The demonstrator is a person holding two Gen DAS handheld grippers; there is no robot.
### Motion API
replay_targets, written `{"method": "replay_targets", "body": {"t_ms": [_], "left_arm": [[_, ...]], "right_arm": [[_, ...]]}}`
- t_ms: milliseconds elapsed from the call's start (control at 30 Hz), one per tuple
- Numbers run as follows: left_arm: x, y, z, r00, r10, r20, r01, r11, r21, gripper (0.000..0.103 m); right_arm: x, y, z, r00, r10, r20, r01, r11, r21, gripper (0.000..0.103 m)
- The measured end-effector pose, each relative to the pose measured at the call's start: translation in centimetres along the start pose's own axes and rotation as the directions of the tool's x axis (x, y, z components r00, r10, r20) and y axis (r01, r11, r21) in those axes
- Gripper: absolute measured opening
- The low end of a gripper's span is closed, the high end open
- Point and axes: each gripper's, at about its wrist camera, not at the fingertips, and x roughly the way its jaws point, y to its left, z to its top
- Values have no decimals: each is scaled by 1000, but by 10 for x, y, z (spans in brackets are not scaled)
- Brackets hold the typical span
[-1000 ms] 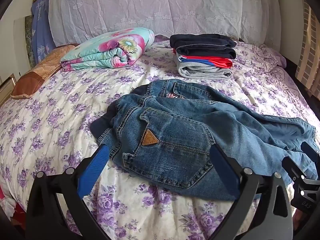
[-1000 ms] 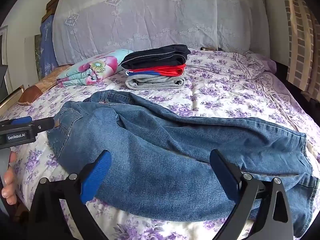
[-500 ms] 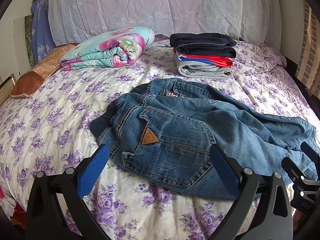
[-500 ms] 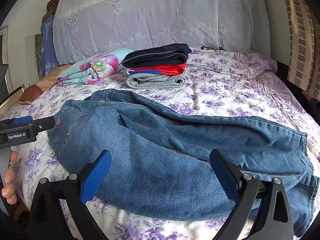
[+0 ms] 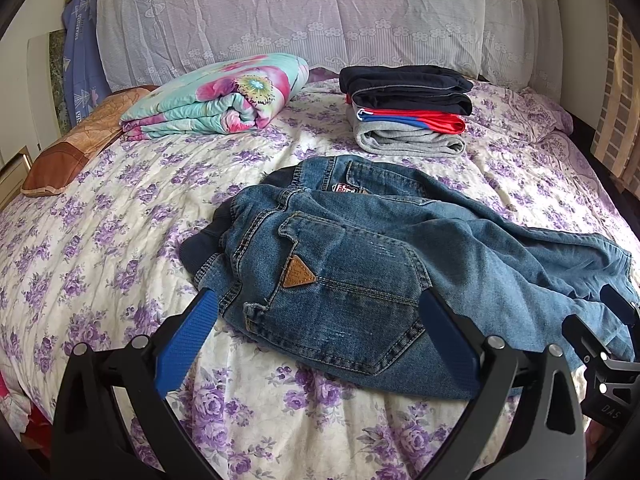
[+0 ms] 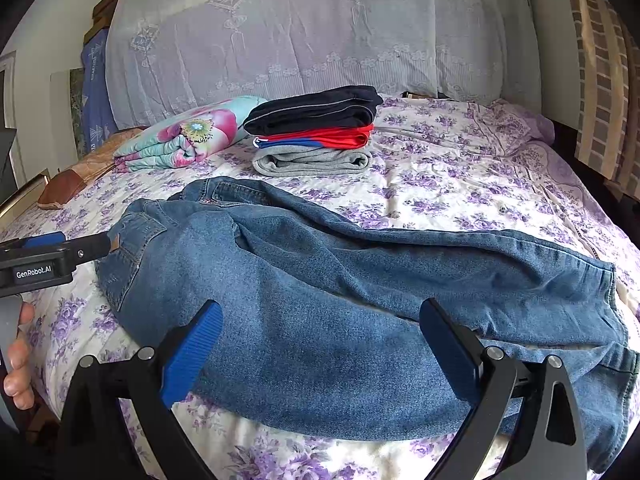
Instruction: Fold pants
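The jeans (image 5: pixel 360 280) lie on the bed (image 5: pixel 120 208), on the near side of the stack of folded clothes (image 5: pixel 408 120), waistband end toward the left tongs (image 5: pixel 316 320) and legs running away from the stack's right side toward the bed edge. The legs lie one over the other, loosely rumpled, not aligned.

Tongs state:
- Left tongs — spread wide, holding nothing, hovering just over the back pocket (image 5: pixel 344 292) at the seat of the jeans.
- Right tongs (image 6: pixel 320 336) — spread wide, holding nothing, hovering over the thigh section of the legs.

Handling judgement: denim of this kind is likely heavy for cloth and moderately stiff. It should hold a crease, drape slowly and resist slipping on the quilted cover. It is not fragile. Single-layer pinches tend to drag only the top layer.

Recommended hold points:
- Waistband (image 5: pixel 256 220), on the side facing away from the stack — thick seam, firm bite.
- Leg hems (image 6: pixel 616 344), farthest from the waistband — take both layers together.

Avoid gripping mid-panel, where the cloth bunches. The rolled blanket (image 5: pixel 216 108) beside the stack is well apart from the jeans.
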Motion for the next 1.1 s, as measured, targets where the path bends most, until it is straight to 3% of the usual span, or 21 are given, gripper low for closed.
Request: {"method": "replay_targets", "body": {"t_ms": [467, 500, 633, 700, 800, 833, 867, 900, 967, 1033, 1100], "left_arm": [[5, 8, -2, 1000, -7, 0, 7, 1000, -5, 98], [7, 9, 1, 999, -47, 17, 48, 998, -36, 98], [22, 40, 39, 993, -117, 2, 117, 992, -40, 98], [43, 55, 70, 991, -121, -52, 120, 993, -13, 98], [93, 66, 113, 962, -180, -203, 190, 981, 34, 98], [117, 68, 123, 943, -192, -273, 210, 977, 37, 98], [124, 64, 141, 956, -170, -239, 192, 979, 74, 98], [145, 64, 150, 949, -162, -272, 187, 980, 70, 98], [186, 59, 159, 923, -172, -344, 201, 978, 49, 97], [229, 50, 153, 871, -181, -457, 232, 971, 57, 96], [252, 34, 144, 840, -173, -515, 250, 965, 83, 81]], "right_arm": [[4, 1, -3, 1000, -2, -13, 2, 1000, -4, 99], [4, 1, -4, 1000, -6, -13, 6, 1000, -6, 99], [4, -3, -3, 1000, -25, -13, 25, 1000, -16, 99], [4, -7, -5, 999, -37, -12, 37, 999, -14, 99], [8, -16, -8, 999, -47, -25, 47, 999, 9, 99], [10, -19, -9, 998, -52, -34, 52, 998, 21, 99], [12, -22, -10, 998, -56, -41, 57, 998, 29, 99], [14, -24, -10, 997, -60, -48, 62, 997, 35, 99], [15, -30, -9, 996, -72, -57, 74, 997, 38, 99], [13, -37, -7, 994, -89, -59, 91, 995, 33, 99], [9, -48, -2, 991, -120, -57, 122, 992, 29, 99]]}}
